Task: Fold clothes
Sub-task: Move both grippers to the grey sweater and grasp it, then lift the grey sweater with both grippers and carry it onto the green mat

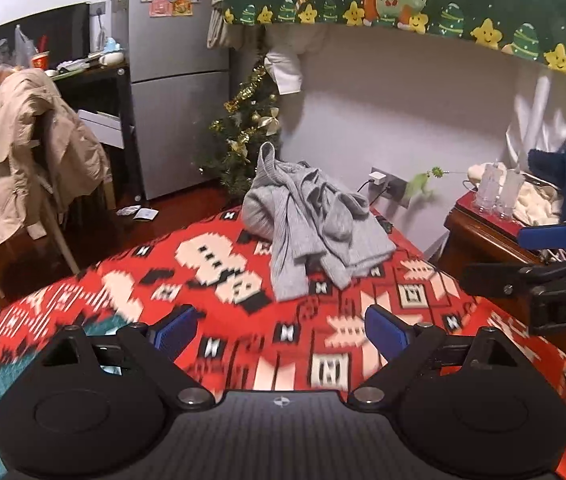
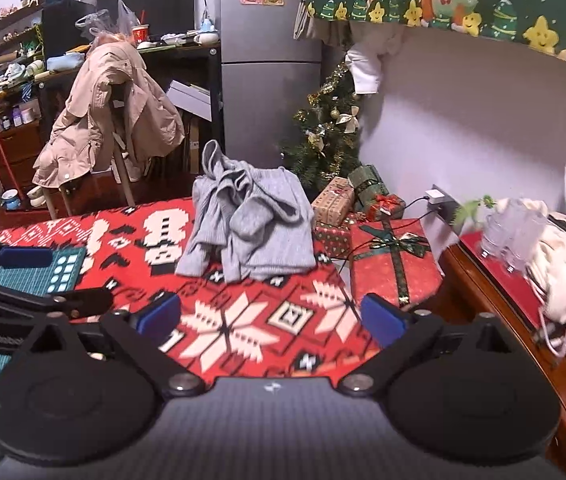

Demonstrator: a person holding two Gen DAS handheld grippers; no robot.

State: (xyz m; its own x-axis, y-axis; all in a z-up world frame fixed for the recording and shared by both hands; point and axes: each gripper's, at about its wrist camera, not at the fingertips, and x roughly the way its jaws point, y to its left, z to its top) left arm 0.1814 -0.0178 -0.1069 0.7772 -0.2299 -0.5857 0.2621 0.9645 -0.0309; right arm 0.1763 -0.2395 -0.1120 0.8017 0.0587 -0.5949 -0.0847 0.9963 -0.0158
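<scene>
A crumpled light grey ribbed-knit garment (image 1: 315, 224) lies in a loose heap at the far end of the tabletop, on a red woven cloth with white and black geometric patterns (image 1: 219, 280). From the left wrist view, the left hand-held gripper (image 1: 281, 326) hovers above the cloth at its near part, its blue-padded fingers (image 1: 385, 326) spread wide with nothing between them; the grey garment sits well ahead of it, slightly to the right of the line through the gap, and apart from both fingers. The right hand-held gripper (image 2: 271, 316) is likewise spread wide and empty, and in its own view the garment (image 2: 251, 220) lies well ahead and a little to the left of its centre line, untouched. Each tool shows in the other's view: the right one enters at the right edge of the left wrist view (image 1: 539, 256), the left one at the left edge of the right wrist view (image 2: 31, 276), both standing near the cloth's near part and short of the garment. A teal patterned area (image 2: 43, 272) shows on the cloth's left side. Beyond the garment's far right stand wrapped gift boxes in red, green and brown paper (image 2: 391, 256) and a small decorated Christmas tree (image 2: 331, 136). A beige jacket draped over a chair (image 2: 111, 116) stands off to the left, beside a grey refrigerator (image 2: 267, 60)
</scene>
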